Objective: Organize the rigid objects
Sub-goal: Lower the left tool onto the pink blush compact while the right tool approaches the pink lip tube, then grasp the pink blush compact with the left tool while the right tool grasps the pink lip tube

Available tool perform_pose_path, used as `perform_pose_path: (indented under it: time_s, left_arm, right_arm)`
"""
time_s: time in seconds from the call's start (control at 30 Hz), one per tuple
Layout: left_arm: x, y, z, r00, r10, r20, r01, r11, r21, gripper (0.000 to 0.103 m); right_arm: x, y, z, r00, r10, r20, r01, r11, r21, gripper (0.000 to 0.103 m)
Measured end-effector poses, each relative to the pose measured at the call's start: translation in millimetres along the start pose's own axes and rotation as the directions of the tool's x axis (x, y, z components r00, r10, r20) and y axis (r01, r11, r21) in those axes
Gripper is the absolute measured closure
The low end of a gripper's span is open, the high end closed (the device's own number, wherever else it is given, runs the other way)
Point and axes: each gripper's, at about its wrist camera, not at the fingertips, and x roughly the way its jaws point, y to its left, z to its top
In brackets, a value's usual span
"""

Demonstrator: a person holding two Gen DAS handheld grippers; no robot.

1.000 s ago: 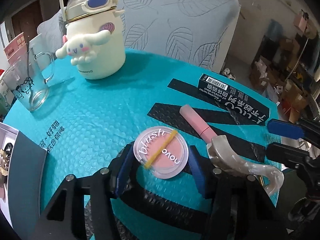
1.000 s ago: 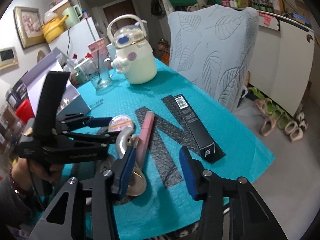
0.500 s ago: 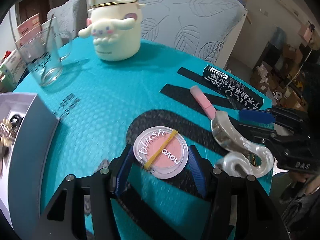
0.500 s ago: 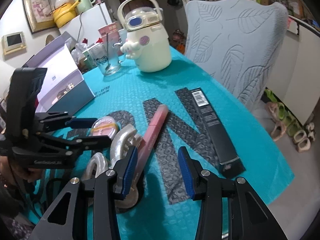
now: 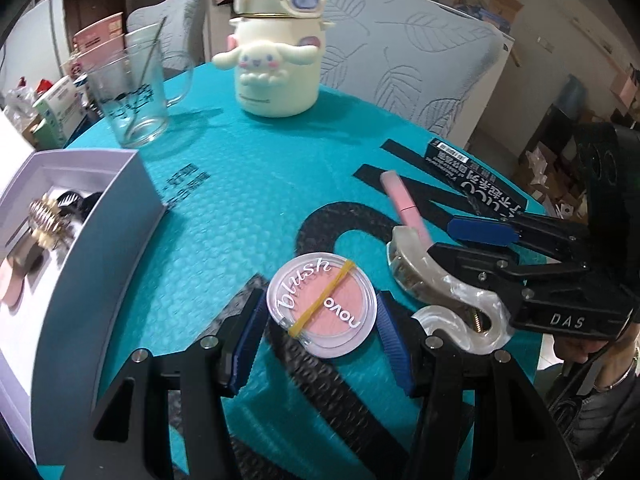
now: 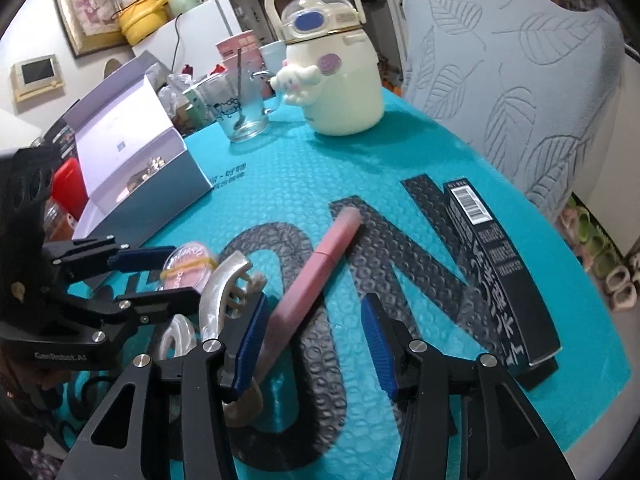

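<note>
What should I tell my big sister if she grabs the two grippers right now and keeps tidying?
Left gripper: shut on the blush, carrying it just above the mat.
Right gripper: jaws opening, holding nothing; the pink tube lies between them on the mat, with the hair clip just left of it.
Black carton: lying on the mat at the right.
Open box: at the left, a few things already in it.
Done: blush picked up.
Left: probably put the blush in the box, then the tube, clip and carton.
</note>
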Motion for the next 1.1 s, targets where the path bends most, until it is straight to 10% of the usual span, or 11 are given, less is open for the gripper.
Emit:
perform_pose_path:
  time_s: [0.7, 1.1]
  left_arm:
    - [-21, 28, -14, 0.999, 0.036, 0.041, -0.032, 0.996, -0.081, 0.048]
    - [-34, 43, -25, 0.997, 0.056, 0.061, -0.048, 0.992, -0.118, 0.048]
  right_arm:
    - [37, 37, 27, 0.989, -0.101, -0.111, 0.087, 0.989, -0.122, 0.057]
    - [48, 57, 32, 0.989, -0.131, -0.062, 0.121, 0.983, -0.14, 0.085]
